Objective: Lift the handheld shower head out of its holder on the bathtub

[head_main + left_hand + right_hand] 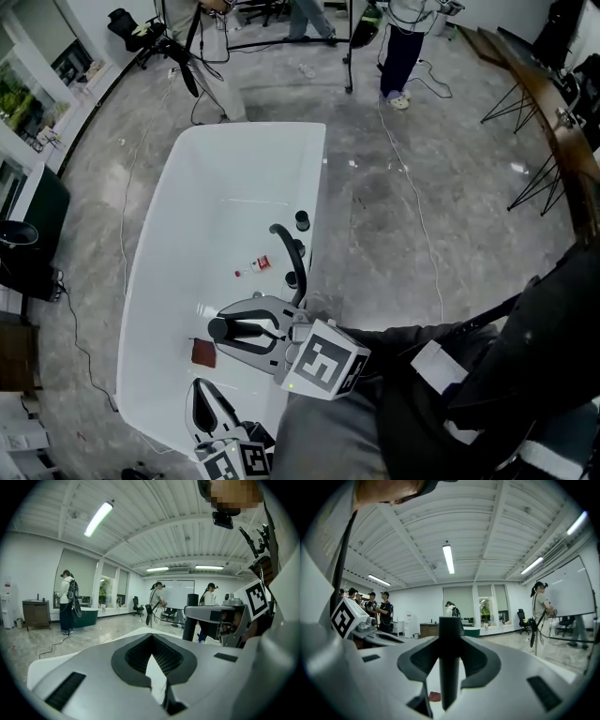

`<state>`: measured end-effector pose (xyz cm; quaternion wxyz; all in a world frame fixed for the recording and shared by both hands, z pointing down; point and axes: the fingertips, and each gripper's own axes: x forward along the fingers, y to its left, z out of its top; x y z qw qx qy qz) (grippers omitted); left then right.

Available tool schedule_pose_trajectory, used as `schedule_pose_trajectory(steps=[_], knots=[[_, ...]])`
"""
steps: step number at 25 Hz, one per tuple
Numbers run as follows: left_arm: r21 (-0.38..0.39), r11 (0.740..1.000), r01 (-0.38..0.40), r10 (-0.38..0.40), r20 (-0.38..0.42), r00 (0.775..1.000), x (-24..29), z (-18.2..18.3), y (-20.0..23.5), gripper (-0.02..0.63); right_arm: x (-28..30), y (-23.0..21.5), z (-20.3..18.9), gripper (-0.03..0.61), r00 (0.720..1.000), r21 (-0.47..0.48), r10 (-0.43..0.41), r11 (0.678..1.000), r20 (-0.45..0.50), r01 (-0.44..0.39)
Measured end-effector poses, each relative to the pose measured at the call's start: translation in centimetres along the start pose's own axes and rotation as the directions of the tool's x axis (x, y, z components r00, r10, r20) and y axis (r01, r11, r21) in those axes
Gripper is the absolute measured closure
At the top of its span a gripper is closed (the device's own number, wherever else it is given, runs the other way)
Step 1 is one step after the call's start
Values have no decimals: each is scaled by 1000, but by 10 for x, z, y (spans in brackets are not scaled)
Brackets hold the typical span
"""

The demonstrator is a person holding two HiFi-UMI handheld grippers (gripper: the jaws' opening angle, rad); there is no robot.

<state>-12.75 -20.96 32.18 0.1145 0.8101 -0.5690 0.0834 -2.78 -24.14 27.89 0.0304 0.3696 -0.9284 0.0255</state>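
The black handheld shower head (218,329) stands upright between the fingers of my right gripper (228,330), over the inside of the white bathtub (164,234). In the right gripper view its handle (450,653) is a dark vertical rod with both pads pressed on it. From the left gripper view the same handle (190,617) shows at the right, held by the right gripper (213,617). My left gripper (200,392) hangs lower, over the tub's near end, its jaws (151,637) closed together with nothing between them.
A black curved faucet (286,246) and two black knobs (302,220) sit on the tub's right rim. A small red-labelled bottle (255,267) and a brown square (202,352) lie in the tub. People stand farther off on the grey floor (403,56).
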Motion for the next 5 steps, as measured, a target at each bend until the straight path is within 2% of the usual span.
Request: schedule_pose_trajectory(steps=[5], knots=[[4, 1000, 13, -13, 0, 1000, 3, -3, -5, 611, -2, -2, -4, 434, 1000, -7, -4, 1000, -3, 4]])
